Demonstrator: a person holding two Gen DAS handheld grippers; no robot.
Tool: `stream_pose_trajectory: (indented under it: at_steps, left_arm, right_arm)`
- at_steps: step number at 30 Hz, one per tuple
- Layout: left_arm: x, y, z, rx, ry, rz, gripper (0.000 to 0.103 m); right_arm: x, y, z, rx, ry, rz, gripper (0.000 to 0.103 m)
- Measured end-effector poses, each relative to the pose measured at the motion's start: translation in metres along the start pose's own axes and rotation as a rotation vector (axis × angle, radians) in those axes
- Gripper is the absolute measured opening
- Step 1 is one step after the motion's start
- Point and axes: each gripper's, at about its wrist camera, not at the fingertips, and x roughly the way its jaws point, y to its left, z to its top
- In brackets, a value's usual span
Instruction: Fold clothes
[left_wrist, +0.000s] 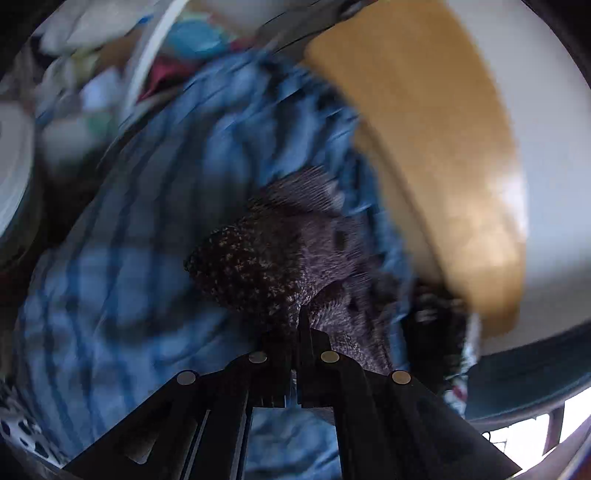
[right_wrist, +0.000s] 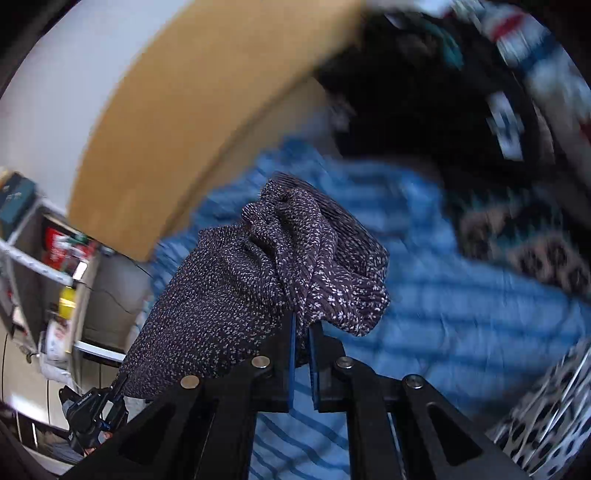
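A dark purple garment with small white flecks (left_wrist: 266, 258) hangs bunched between both grippers. My left gripper (left_wrist: 301, 317) is shut on one edge of the garment. In the right wrist view the same garment (right_wrist: 266, 273) drapes over the jaws in folds, and my right gripper (right_wrist: 302, 325) is shut on it. Beneath it lies a blue striped cloth (left_wrist: 110, 280), also filling the right wrist view behind the garment as the blue striped cloth (right_wrist: 443, 295). Both views are blurred by motion.
A tan wooden board (left_wrist: 436, 140) and white wall run along the far side. A heap of dark and patterned clothes (right_wrist: 480, 110) lies at the upper right. A shelf with bottles and boxes (right_wrist: 62, 266) stands at the left. A black-and-white spotted cloth (right_wrist: 546, 406) lies at the lower right.
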Motion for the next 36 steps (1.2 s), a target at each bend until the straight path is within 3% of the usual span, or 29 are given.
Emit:
stream_pose_trajectory:
  at_steps: [2,5,6,8,10,11,12,14,16,18,23,26,32,35,36]
  left_arm:
    - [0.036,0.050,-0.019,-0.110,0.084,0.119,0.001]
    - [0.042,0.076,-0.023,-0.232,0.091,0.085,0.004]
    - [0.040,0.074,-0.020,-0.229,0.092,0.102,0.006]
    - [0.030,0.062,-0.013,-0.200,0.082,0.163,0.024]
    - [0.013,0.046,-0.007,-0.152,0.033,0.211,0.032]
    - [0.003,0.037,-0.005,-0.120,-0.009,0.229,0.033]
    - [-0.008,0.028,-0.003,-0.086,-0.050,0.247,0.034]
    - [-0.025,0.000,-0.004,0.012,-0.119,0.258,0.039]
    - [-0.026,-0.031,-0.009,0.111,-0.120,0.217,0.049]
    - [-0.012,-0.061,-0.017,0.209,-0.059,0.158,0.058]
    - [0.079,-0.141,-0.059,0.364,0.249,0.062,0.059]
    - [0.132,-0.197,-0.089,0.442,0.388,0.061,0.059]
    - [0.242,-0.292,-0.141,0.654,0.599,0.239,0.059]
    - [0.284,-0.298,-0.162,0.652,0.736,0.321,0.059]
    - [0.295,-0.295,-0.168,0.638,0.778,0.351,0.059]
  right_arm:
    - [0.043,-0.044,-0.024,0.078,0.117,-0.104,0.004]
    - [0.065,-0.074,-0.039,0.136,0.182,-0.165,0.004]
    - [0.063,-0.070,-0.036,0.111,0.163,-0.169,0.005]
    - [0.061,-0.059,-0.029,0.089,0.150,-0.137,0.007]
    - [0.059,-0.051,-0.021,0.079,0.134,-0.107,0.022]
    - [0.058,-0.047,-0.018,0.067,0.127,-0.108,0.040]
    - [0.058,-0.045,-0.015,0.057,0.120,-0.105,0.047]
    - [0.061,-0.044,-0.009,0.048,0.112,-0.110,0.048]
    - [0.066,-0.051,-0.008,0.081,0.122,-0.114,0.053]
    - [0.076,-0.064,-0.006,0.153,0.143,-0.102,0.057]
    - [0.096,-0.094,-0.005,0.293,0.180,-0.048,0.057]
    - [0.097,-0.096,0.001,0.266,0.149,0.000,0.053]
    - [0.114,-0.104,0.012,0.221,0.171,-0.002,0.051]
    - [0.122,-0.110,0.017,0.215,0.184,0.011,0.050]
    - [0.123,-0.109,0.017,0.208,0.180,0.037,0.030]
